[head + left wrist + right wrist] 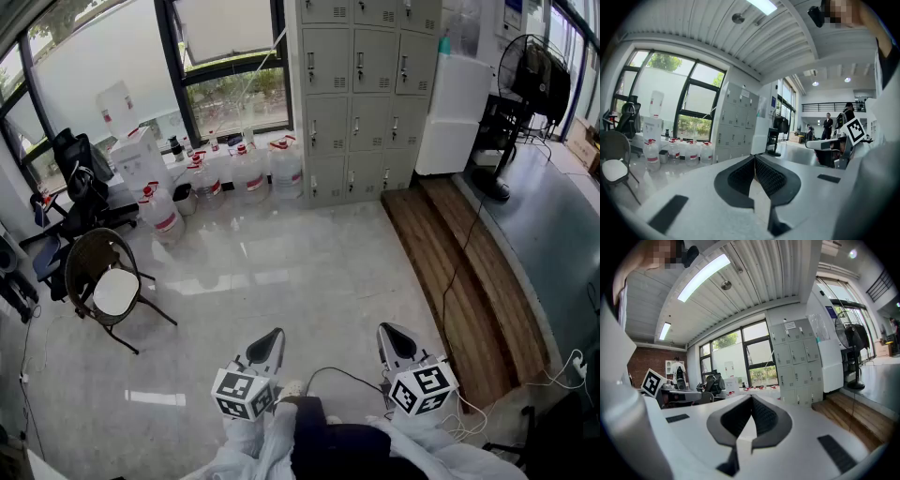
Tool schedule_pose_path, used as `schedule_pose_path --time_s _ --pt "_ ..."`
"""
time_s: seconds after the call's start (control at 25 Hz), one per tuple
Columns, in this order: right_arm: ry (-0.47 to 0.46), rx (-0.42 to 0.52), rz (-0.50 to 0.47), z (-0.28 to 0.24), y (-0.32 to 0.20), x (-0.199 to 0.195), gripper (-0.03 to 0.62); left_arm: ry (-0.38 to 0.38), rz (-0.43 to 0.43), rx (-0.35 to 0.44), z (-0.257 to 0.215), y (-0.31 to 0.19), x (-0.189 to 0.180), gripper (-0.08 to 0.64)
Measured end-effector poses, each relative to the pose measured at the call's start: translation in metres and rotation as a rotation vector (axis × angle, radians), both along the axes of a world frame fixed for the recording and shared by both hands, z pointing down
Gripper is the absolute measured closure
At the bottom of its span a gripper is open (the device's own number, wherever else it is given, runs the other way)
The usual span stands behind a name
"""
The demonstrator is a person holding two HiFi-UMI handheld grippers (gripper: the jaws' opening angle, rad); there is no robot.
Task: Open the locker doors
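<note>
Two grippers hover low in front of the person, well apart from the lockers (361, 84) that the task concerns. The bank of grey lockers stands against the far wall, between the window and a tall white unit (457, 112). Every one of the locker doors (327, 124) that shows looks shut, each with a small handle at its edge.

The left gripper (273, 337) and the right gripper (389, 334) sit side by side, roughly level, and both point across the bare floor (281, 272) toward the lockers. This reads as a carrying or approach posture, not a reach. The left gripper's fingers (773, 176) meet at their tips with nothing between them, and the right gripper's fingers (764, 418) are likewise pressed together and empty. That is sensible, since nothing is within grasp yet.

Water jugs (246, 173) line the foot of the window just left of the lockers, and a wooden platform (450, 272) runs along the right. The open floor between them is probably the way in. By my judgement the task has not started; the fingers must part before any handle can be taken.
</note>
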State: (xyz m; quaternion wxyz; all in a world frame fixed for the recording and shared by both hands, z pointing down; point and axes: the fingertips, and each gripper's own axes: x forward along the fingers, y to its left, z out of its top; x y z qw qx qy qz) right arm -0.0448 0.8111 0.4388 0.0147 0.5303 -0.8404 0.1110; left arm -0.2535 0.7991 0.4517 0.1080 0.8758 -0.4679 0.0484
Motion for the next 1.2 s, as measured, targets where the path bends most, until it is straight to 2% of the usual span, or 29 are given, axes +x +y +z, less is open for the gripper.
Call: schedule_pose_path --time_s 0.4,0.56,0.84,1.08,1.2 --pt "-0.072 -0.022 0.002 0.015 0.014 0.0 0.591 -0.009 -0.001 -0.01 0.009 0.017 0.008 0.549" --pt "-0.064 -0.023 -0.004 0.015 0.006 -0.003 0.592 0.009 -0.017 -0.029 0.01 0.013 0.004 0.549" --pt "-0.067 -0.009 0.005 0.019 -0.031 -0.011 0.592 0.009 -0.016 -0.037 0.015 -0.024 0.0 0.549" --pt "-0.068 -0.007 0.014 0.01 -0.087 -0.016 0.591 0.024 -0.038 -0.052 0.012 -0.078 -0.01 0.549" --pt "-0.06 -0.011 -0.001 0.008 -0.118 -0.022 0.558 0.024 -0.04 -0.05 0.009 -0.11 -0.014 0.549"
